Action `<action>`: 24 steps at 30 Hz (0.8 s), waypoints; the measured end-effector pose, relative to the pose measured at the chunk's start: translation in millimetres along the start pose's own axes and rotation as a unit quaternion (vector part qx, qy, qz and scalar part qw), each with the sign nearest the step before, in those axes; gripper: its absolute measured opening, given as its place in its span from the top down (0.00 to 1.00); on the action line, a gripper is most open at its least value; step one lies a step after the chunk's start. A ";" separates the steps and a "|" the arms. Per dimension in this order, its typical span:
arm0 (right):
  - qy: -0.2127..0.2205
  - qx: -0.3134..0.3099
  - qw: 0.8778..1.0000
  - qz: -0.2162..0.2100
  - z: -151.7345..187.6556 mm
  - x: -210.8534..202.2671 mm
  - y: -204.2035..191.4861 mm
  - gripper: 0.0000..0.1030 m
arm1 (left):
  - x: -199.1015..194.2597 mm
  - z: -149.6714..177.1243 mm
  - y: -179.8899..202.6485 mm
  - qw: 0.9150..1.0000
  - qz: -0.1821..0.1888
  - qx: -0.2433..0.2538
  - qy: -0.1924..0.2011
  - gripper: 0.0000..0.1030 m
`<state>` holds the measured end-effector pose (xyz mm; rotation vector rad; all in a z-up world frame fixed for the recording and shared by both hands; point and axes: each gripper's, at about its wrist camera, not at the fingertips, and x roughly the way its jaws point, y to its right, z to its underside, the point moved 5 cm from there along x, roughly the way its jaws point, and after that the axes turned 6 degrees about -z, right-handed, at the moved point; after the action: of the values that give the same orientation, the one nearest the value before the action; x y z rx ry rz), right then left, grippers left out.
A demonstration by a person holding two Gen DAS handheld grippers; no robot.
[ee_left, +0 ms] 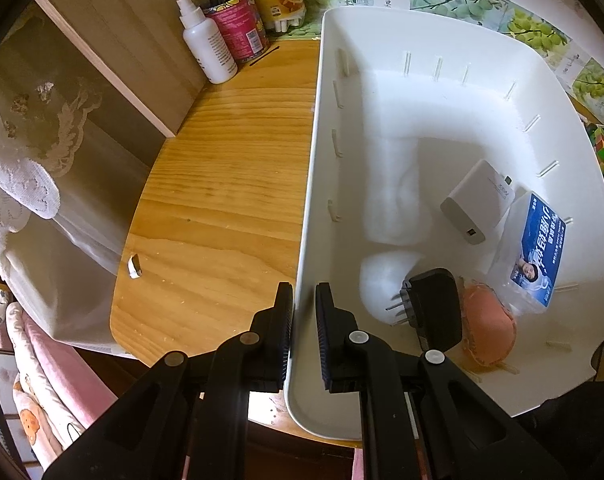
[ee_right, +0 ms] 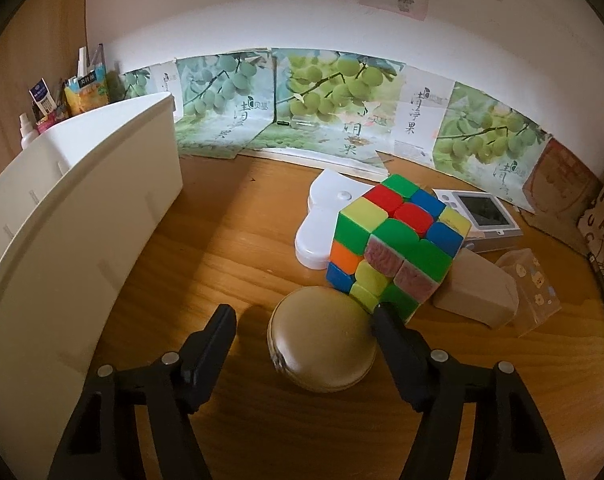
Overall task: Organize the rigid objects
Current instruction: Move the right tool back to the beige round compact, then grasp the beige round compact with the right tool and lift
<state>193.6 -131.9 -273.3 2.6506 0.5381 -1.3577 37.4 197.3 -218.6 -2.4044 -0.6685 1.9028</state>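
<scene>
My left gripper [ee_left: 303,320] is shut on the near left wall of the white plastic bin [ee_left: 313,160]. Inside the bin lie a white charger block [ee_left: 475,202], a black plug adapter [ee_left: 433,308], an orange round item [ee_left: 487,326] and a clear packet with a blue label [ee_left: 535,250]. My right gripper [ee_right: 302,326] is open around a round tan case [ee_right: 321,340] on the wooden desk; the right finger touches its side. A colourful puzzle cube [ee_right: 397,246] stands just behind the case. The bin [ee_right: 62,220] shows at the left in the right wrist view.
A white flat case [ee_right: 321,224], a small screen device [ee_right: 483,216], a beige block [ee_right: 477,292] and a clear sticker box [ee_right: 529,288] sit behind and right of the cube. A white spray bottle [ee_left: 206,40] and a red tin [ee_left: 240,26] stand at the desk's far left.
</scene>
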 end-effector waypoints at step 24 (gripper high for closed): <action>-0.016 -0.012 0.999 -0.026 -2.1 -2.9 -0.9 0.52 | 1.3 -0.3 0.8 1.000 -0.009 0.005 -0.009 0.88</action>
<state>193.3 -131.3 -269.7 2.6084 0.6195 -1.3974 38.2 197.1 -220.0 -2.3705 -0.6770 1.9194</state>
